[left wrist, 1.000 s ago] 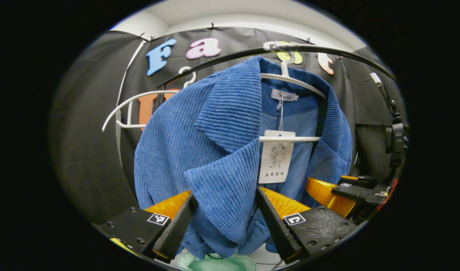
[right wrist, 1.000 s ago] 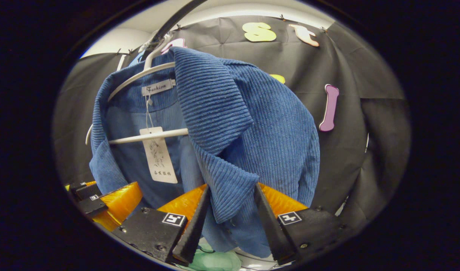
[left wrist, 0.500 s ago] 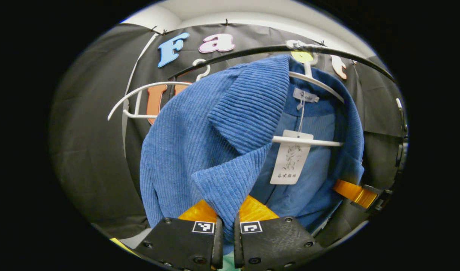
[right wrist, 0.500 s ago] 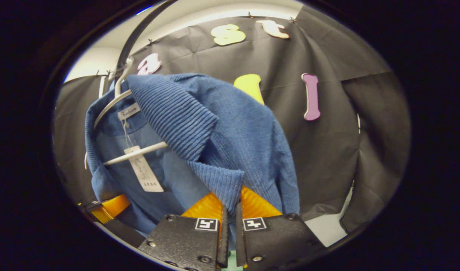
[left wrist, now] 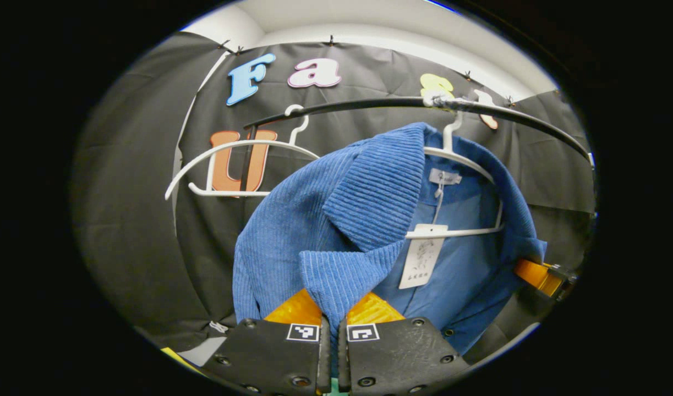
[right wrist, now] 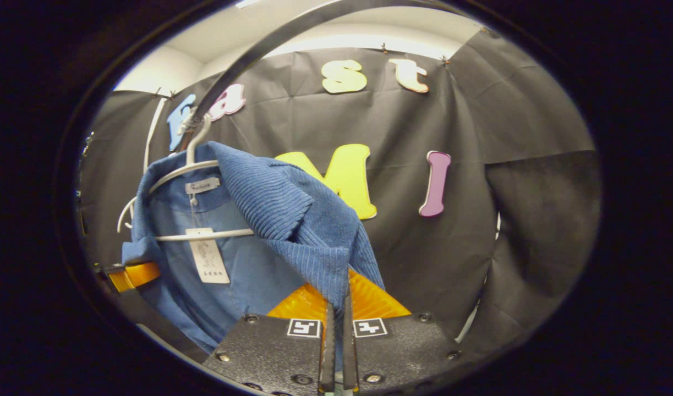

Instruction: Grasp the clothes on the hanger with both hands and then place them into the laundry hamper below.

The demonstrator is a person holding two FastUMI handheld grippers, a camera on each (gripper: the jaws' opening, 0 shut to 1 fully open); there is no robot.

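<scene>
Vs. 1 s ago: both grippers were spread wide around the lapels, now both are pinched together, and the blue ribbed corduroy jacket (left wrist: 292, 236) sits lower and farther off in both views; its shoulders have slid down the hanger arms.

Left gripper (left wrist: 329, 330), bottom centre of left gripper view: fingers nearly together, clamped on the tip of one lapel, cloth squeezed in the narrow slot between them. Right gripper (right wrist: 336, 330), bottom centre of right gripper view: same state, fingers pressed on the other lapel's edge. Each view also catches the other gripper at the jacket's far edge (right edge in left gripper view, lower left in right gripper view).

Jacket hangs centre-right in left gripper view, centre-left in right gripper view, on a white plastic hanger (left wrist: 463, 159) hooked over the curved black metal rail (left wrist: 369, 103); white paper swing tag (left wrist: 421, 256) dangles inside the collar. Second white hanger, bare (left wrist: 237, 146), on the rail at upper left of left gripper view.

Room: black cloth wall (right wrist: 479, 165) behind, pale ceiling at top.
</scene>
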